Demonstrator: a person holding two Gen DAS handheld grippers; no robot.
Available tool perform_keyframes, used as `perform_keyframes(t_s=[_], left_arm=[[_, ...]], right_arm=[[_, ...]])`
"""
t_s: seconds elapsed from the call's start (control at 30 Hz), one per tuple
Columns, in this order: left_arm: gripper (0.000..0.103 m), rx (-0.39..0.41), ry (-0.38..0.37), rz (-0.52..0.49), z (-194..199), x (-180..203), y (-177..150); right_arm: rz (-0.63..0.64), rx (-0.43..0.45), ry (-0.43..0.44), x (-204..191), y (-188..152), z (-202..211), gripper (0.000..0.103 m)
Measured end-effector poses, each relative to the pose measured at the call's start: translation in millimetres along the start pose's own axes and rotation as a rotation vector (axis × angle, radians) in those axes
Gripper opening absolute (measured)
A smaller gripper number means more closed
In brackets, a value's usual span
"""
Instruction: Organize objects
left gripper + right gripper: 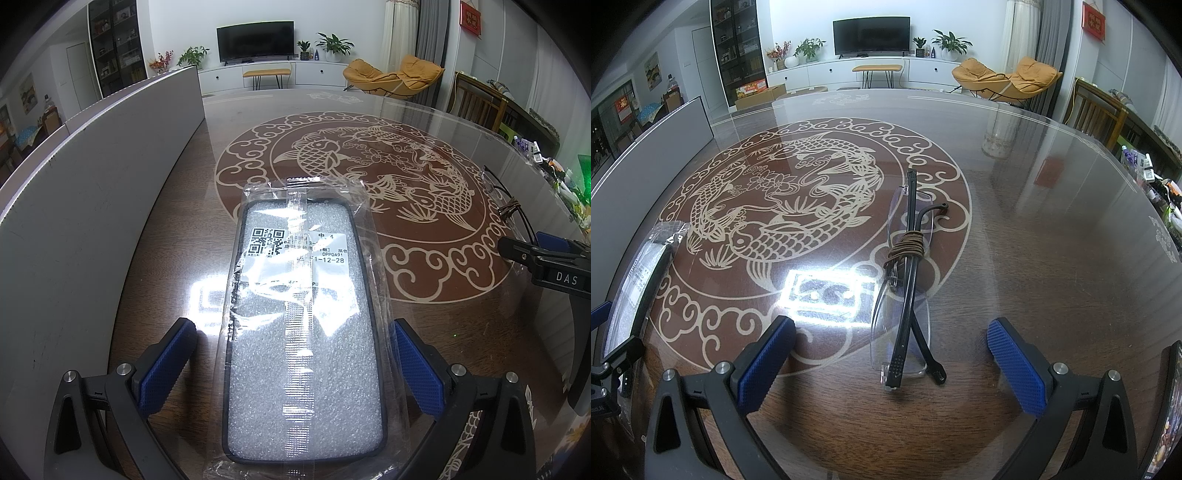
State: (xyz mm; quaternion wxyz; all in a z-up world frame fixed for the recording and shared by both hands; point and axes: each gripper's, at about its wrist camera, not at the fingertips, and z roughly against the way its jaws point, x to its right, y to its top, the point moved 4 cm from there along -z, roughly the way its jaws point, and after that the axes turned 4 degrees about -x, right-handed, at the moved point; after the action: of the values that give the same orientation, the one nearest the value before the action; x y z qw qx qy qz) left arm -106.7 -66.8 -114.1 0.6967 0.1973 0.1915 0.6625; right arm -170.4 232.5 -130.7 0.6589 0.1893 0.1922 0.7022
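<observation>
Clear-bagged phone case (303,332) flat on glass table (424,314), between spread left gripper (295,365) fingers, untouched. Folded glasses (905,280) ahead of right gripper (892,363), likewise spread wide.

A bagged phone case (303,332) lies flat on the counter (424,325), between the spread fingers of the left tool (295,369), with a board (92,229) standing along its left. Well to its right lie folded glasses (905,288), in front of the right tool (892,365), whose fingers are spread wide of them.

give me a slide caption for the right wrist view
Open right gripper poised over folded rimless glasses on the glass-topped table.
</observation>
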Motion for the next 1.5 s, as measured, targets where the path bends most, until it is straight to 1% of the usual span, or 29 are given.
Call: perform_keyframes(t_s=[0.33,0.43,0.47,0.5,0.53,0.57,0.7,0.8,1.0,1.03,1.13,1.17,1.2,1.23,1.27,1.3,1.37,1.4,1.47,1.5], left_arm=[[0.103,-0.002,0.000,0.000,1,0,-1],[0.103,-0.033,-0.014,-0.013,0,2,1],[0.097,-0.034,-0.017,-0.018,0,3,1],[0.088,-0.018,-0.021,-0.031,2,6,1],[0.076,-0.005,-0.023,-0.041,6,9,1],[0.075,-0.007,-0.037,-0.040,7,11,1],[0.074,0.014,-0.052,-0.023,12,12,-8],[0.074,0.034,-0.090,0.013,19,10,-15],[0.075,0.063,-0.132,0.021,28,12,-19],[0.075,0.065,-0.142,0.025,29,12,-21],[0.074,0.071,-0.165,0.027,36,11,-22],[0.074,0.081,-0.166,0.020,41,11,-23],[0.074,0.088,-0.166,0.015,45,11,-22],[0.074,0.099,-0.169,0.011,50,10,-22],[0.074,0.110,-0.176,0.011,55,10,-20],[0.074,0.117,-0.182,0.014,58,9,-19],[0.074,0.133,-0.200,0.027,68,5,-15],[0.074,0.143,-0.210,0.036,73,3,-13],[0.074,0.167,-0.233,0.060,87,-7,-9],[0.074,0.178,-0.249,0.077,96,-12,-6]], right_arm=[[0.000,0.000,0.000,0,0,0,0.103],[0.000,0.000,0.000,0,0,0,0.103],[0.000,0.000,0.000,0,0,0,0.103],[0.000,0.000,0.000,0,0,0,0.103],[0.000,0.000,0.000,0,0,0,0.103],[0.000,0.000,0.000,0,0,0,0.103],[0.000,0.000,0.000,0,0,0,0.103],[0.000,0.000,0.000,0,0,0,0.103],[-0.010,0.000,-0.006,0,1,-1,0.103],[-0.015,-0.005,-0.007,0,3,-3,0.103],[0.007,-0.071,0.017,1,16,-12,0.102],[0.009,-0.079,0.034,4,22,-12,0.091],[0.012,-0.081,0.046,7,29,-11,0.066],[0.017,-0.092,0.049,10,35,-10,0.052],[0.015,-0.123,0.068,14,43,-12,0.026],[0.009,-0.144,0.089,15,46,-13,0.014],[0.025,-0.165,0.090,16,50,-10,0.012],[0.042,-0.160,0.090,13,53,-5,0.012],[0.045,-0.145,0.136,2,56,11,0.012],[0.043,-0.127,0.175,-8,59,25,0.012]])
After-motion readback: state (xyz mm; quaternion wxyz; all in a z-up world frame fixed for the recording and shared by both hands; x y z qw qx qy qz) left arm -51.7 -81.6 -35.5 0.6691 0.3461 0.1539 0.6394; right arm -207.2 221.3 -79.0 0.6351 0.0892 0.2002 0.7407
